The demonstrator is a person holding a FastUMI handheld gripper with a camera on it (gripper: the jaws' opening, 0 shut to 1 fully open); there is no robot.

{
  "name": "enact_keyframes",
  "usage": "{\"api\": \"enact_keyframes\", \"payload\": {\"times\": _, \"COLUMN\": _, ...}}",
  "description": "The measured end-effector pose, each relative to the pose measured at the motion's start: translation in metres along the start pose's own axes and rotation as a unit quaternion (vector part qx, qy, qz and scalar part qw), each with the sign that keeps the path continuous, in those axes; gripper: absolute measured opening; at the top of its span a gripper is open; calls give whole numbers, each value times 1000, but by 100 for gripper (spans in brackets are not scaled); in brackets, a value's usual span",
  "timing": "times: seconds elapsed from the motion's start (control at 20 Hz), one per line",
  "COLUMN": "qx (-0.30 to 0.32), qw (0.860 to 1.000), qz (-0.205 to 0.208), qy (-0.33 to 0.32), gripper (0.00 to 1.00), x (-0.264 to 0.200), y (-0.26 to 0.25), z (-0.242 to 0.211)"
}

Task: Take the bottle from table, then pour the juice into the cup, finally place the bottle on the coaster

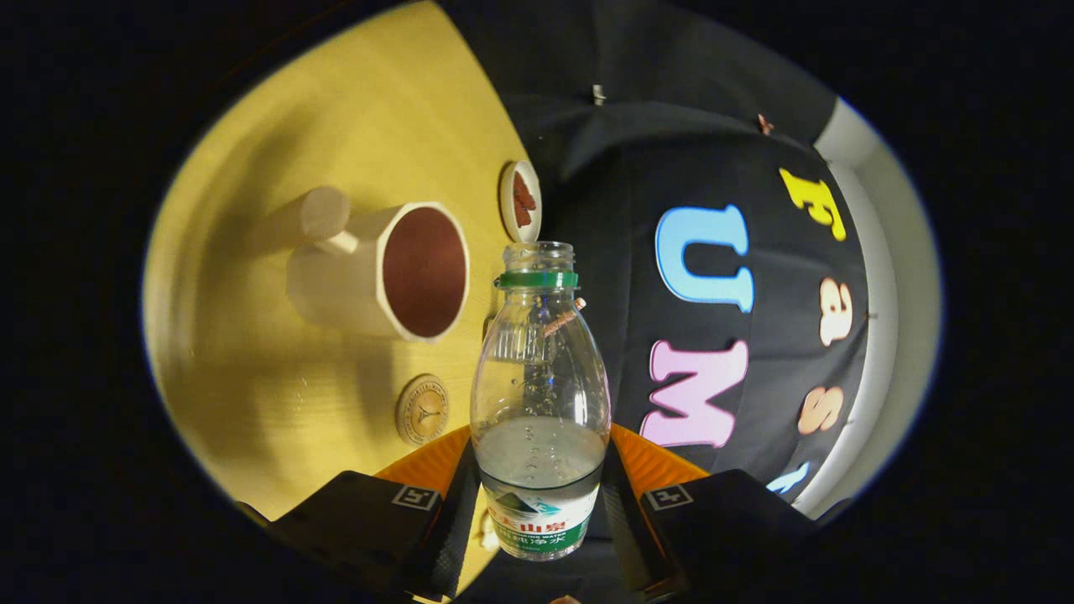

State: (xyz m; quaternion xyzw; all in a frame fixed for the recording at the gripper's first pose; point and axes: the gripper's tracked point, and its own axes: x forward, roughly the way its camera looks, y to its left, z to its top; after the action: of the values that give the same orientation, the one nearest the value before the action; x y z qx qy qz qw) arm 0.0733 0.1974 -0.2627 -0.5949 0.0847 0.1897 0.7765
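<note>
Gripper (541, 512): both fingers are clamped on the lower body of the bottle (540, 403), one on each side at the label band.
Bottle position: between the fingers, held off the table (277, 403); its neck reaches ahead of them, past the coaster (422, 408) and beside the cup (394, 270).
Bottle condition: uncapped, clear, liquid filling the lower part.
Axis and heading: the long axis runs forward along the fingers; the open mouth points away from them. The table appears rolled sideways relative to the gripper, suggesting the bottle is tilted toward the cup.
Cup: stands on the table, handle on its far side from the bottle.
Risk, spill: the mouth seems not yet over the cup's opening; further tilting here would likely wet the table.
Risk, slip: the smooth wall could twist in the grip.
Small dish (520, 201): beyond the cup; contents unclear.
</note>
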Motion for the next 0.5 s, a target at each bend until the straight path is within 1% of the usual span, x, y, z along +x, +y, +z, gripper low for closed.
{"api": "enact_keyframes", "payload": {"times": 0.1, "qx": 71, "qw": 997, "qz": 1, "qy": 4, "gripper": 73, "x": 1, "y": -1, "z": -2}}
{"api": "enact_keyframes", "payload": {"times": 0.15, "qx": 111, "qw": 994, "qz": 1, "qy": 3, "gripper": 73, "x": 1, "y": -1, "z": 0}}
{"api": "enact_keyframes", "payload": {"times": 0.2, "qx": 155, "qw": 988, "qz": 2, "qy": 0, "gripper": 73, "x": 0, "y": -2, "z": 1}}
{"api": "enact_keyframes", "payload": {"times": 0.25, "qx": 206, "qw": 978, "qz": 6, "qy": -7, "gripper": 73, "x": -2, "y": 0, "z": 2}}
{"api": "enact_keyframes", "payload": {"times": 0.3, "qx": 264, "qw": 964, "qz": 15, "qy": -14, "gripper": 73, "x": -4, "y": 2, "z": 4}}
{"api": "enact_keyframes", "payload": {"times": 0.35, "qx": 324, "qw": 946, "qz": 26, "qy": -25, "gripper": 73, "x": -3, "y": 2, "z": 6}}
{"api": "enact_keyframes", "payload": {"times": 0.4, "qx": 375, "qw": 926, "qz": 28, "qy": -32, "gripper": 73, "x": -4, "y": -1, "z": 6}}
{"api": "enact_keyframes", "payload": {"times": 0.5, "qx": 458, "qw": 887, "qz": 31, "qy": -45, "gripper": 74, "x": -2, "y": -7, "z": 5}}
